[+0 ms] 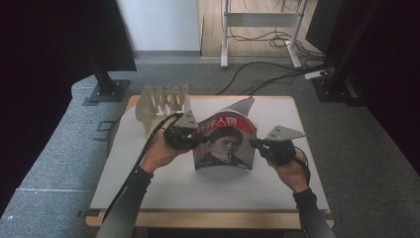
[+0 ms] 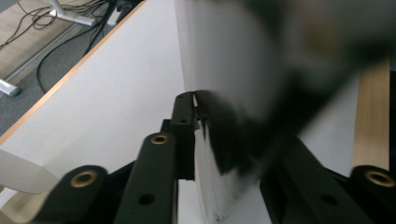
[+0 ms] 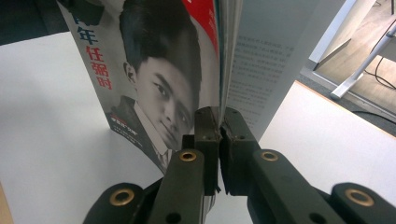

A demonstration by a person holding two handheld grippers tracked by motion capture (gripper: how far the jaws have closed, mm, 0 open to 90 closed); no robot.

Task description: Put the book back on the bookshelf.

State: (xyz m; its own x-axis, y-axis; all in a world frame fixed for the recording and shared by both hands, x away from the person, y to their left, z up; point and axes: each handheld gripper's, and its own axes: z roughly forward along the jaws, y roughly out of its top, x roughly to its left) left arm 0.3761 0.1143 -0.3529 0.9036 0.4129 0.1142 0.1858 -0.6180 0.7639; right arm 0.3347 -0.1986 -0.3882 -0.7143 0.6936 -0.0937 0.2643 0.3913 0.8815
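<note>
Table (image 1: 163, 178): white top, wood edging, centre of frame. Rack (image 1: 159, 101): pale, slotted, upright dividers, at the table's upper-left corner. Floor (image 1: 54, 148): grey carpet around the table. Desk frame (image 1: 260, 22): white legs, top centre, on wood flooring. Cables (image 1: 267, 74): black, trailing across the carpet at upper right. Stand base (image 1: 106, 91): black, upper left, beside the rack.

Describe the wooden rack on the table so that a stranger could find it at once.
Look at the white table, then at its far left corner. There stands the pale wooden rack, behind the left gripper. Its row of upright slats sets it apart from the magazine held upright beside it.
</note>
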